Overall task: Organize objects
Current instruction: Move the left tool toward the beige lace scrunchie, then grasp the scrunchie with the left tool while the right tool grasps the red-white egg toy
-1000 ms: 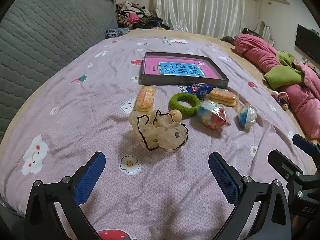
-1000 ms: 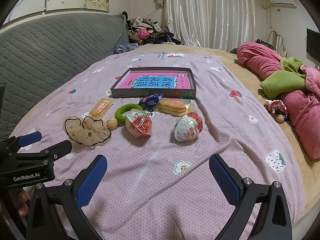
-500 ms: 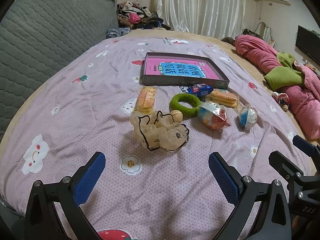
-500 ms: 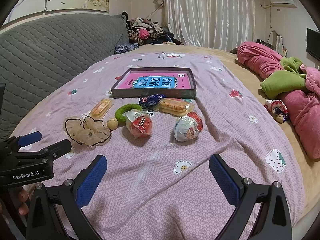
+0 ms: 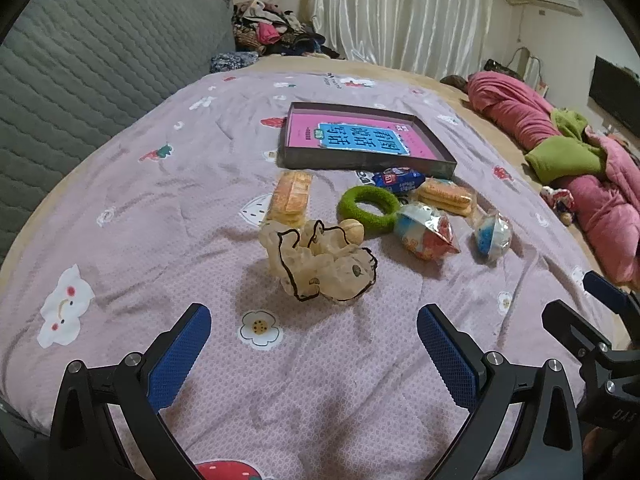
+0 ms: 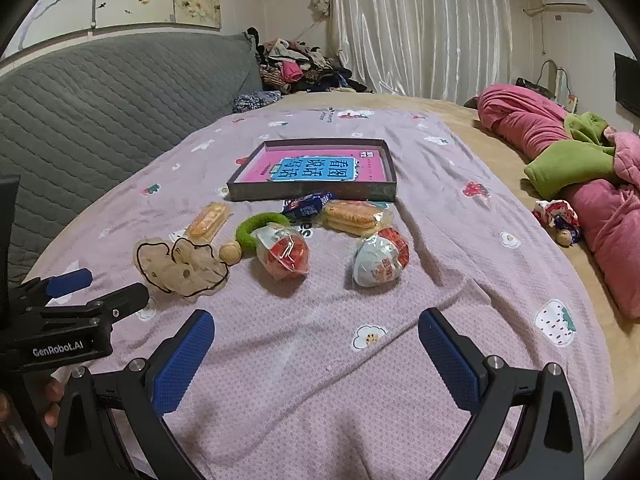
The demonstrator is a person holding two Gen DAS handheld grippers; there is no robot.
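Left hand-held gripper (image 5: 314, 354): spread wide, empty, poised low over the bed (image 5: 120, 208), aimed at the cream scrunchie (image 5: 320, 266) straight ahead. Right hand-held gripper (image 6: 316, 352): likewise wide and empty, level with the left one, pointed between the red-wrapped egg (image 6: 284, 254) and the white-and-red egg (image 6: 380, 260). Both held back from the clutter, likely to keep the whole spread in view before a first pick.

Scattered in a loose band just in front of the shallow dark box (image 5: 360, 142), none inside yet: wrapped wafer bar (image 5: 290, 198) on the left, green ring (image 5: 368, 208) with a wooden ball (image 5: 352, 230) touching its near edge, blue packet (image 5: 398, 179) right against the box wall, wrapped biscuits (image 5: 444, 197) beside it. Pink-and-blue printed sheet lying flat on the box floor, leaving the interior free to receive things; probably the intended container, set within easy reach of both grippers.

Scrunchie nearest and crumpled upright, soft enough to pinch anywhere, so a sensible first target for the left side. Foil-wrapped eggs rounded and slippery, likely to roll on the soft quilt if nudged. Task judged barely begun.

Well apart on the right: rolled pink blanket (image 6: 560, 152), small doll (image 6: 558, 216) on the bare mattress edge.
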